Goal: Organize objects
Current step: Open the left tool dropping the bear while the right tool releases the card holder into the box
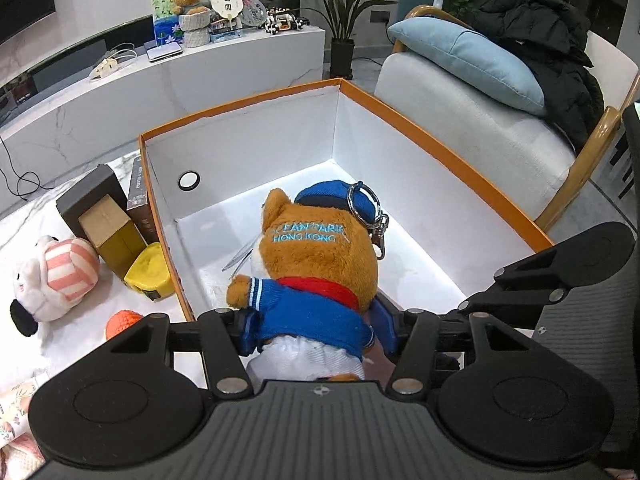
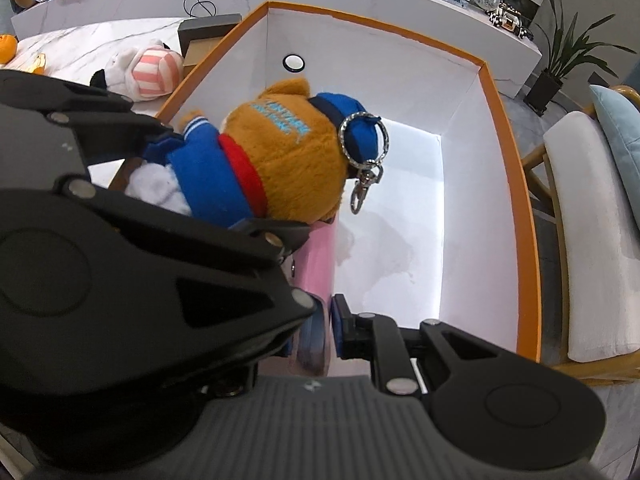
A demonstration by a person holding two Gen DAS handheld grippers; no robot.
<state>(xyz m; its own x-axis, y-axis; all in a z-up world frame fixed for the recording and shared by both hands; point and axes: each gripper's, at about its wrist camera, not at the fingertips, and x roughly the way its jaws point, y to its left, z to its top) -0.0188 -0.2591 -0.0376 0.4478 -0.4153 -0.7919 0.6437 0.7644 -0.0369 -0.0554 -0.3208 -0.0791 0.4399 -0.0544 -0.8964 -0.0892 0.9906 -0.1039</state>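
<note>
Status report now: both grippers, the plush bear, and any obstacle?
Left gripper shut on brown plush bear in blue jacket, over orange-rimmed white box. Right gripper shut on pink flat item. No obstacle.

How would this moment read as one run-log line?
left gripper: holds brown plush bear | over orange-rimmed white box | right gripper: shut on pink flat item

The plush bear (image 1: 316,256) is orange-brown with light-blue stitched lettering, a blue cap, a blue sweater with white cuff stripes, a red scarf and white trousers. The box (image 1: 440,120) is orange outside, white inside. A second plush (image 1: 52,276) wears pink-and-white stripes. The thin pink thing (image 2: 318,264), possibly a card, fades to blue.
</note>
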